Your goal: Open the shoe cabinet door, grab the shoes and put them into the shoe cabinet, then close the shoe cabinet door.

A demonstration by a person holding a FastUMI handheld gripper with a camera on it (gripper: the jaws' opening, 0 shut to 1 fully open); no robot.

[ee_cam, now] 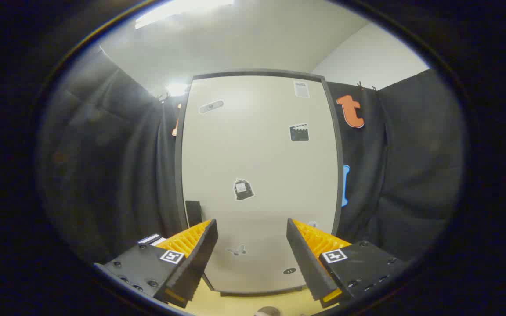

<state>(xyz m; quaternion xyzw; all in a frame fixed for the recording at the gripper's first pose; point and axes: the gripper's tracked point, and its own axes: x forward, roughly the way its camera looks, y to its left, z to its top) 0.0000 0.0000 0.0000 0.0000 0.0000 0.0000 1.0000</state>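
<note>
The shoe cabinet [257, 175] stands straight ahead, a tall pale door in a dark frame with several small stickers on it. The door is shut. A dark handle [193, 212] sits on its left edge, just above my left fingertip. My gripper [251, 228] is open, its fingers spread wide before the lower part of the door with nothing between them. A small part of a grey object [267, 311] shows on the floor below the fingers; I cannot tell whether it is a shoe.
Black cloth walls [411, 175] close in on both sides of the cabinet. A light wooden floor [244, 303] runs under the cabinet's base. White ceiling [235, 39] with a lamp is above.
</note>
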